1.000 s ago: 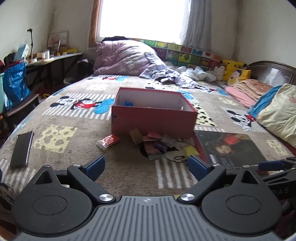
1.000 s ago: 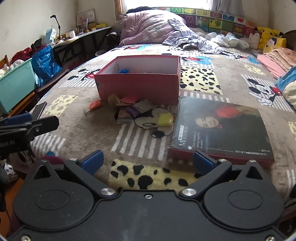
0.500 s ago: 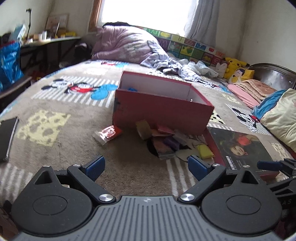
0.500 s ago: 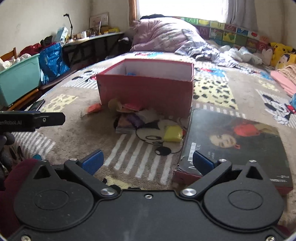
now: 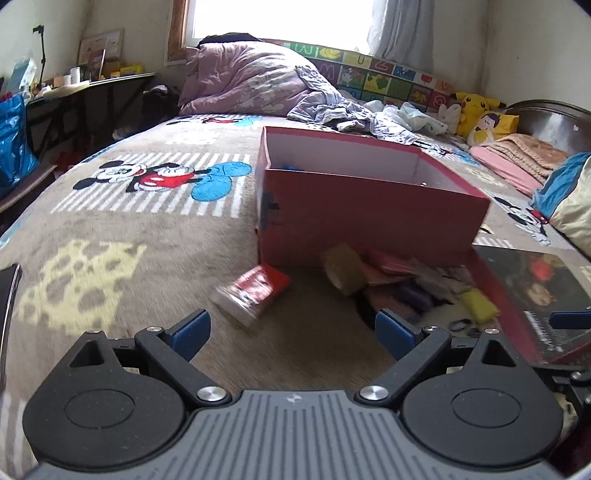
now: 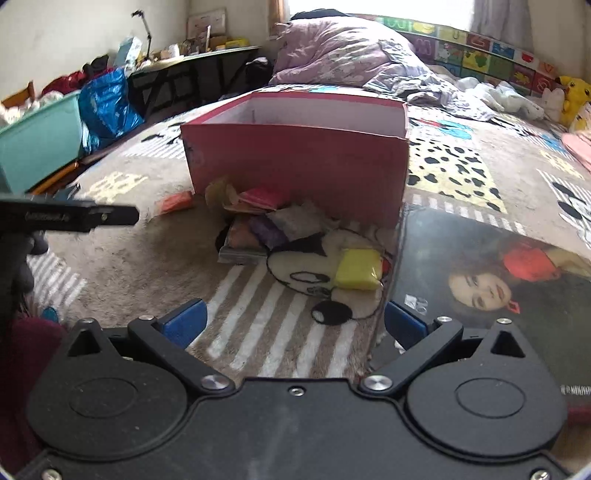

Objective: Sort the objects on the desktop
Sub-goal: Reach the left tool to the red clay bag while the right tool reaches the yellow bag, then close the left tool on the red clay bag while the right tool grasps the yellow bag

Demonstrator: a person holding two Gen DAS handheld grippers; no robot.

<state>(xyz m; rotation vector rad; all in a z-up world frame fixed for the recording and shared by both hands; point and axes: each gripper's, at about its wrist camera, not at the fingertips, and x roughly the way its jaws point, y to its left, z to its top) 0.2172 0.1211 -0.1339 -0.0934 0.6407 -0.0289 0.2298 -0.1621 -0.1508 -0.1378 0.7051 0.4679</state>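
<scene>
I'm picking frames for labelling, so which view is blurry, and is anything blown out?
Left wrist view: motion blur smears the red packet and the pile beside it; the window is blown out white. Right wrist view: sharper, the yellow block reads crisp, with glare on the glossy book cover.

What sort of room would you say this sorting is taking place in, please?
Most likely a bedroom. The red box and the small packets sit on a cartoon-print bedspread, a rumpled purple duvet is heaped under the window, and a yellow plush toy lies beside the dark headboard.
</scene>
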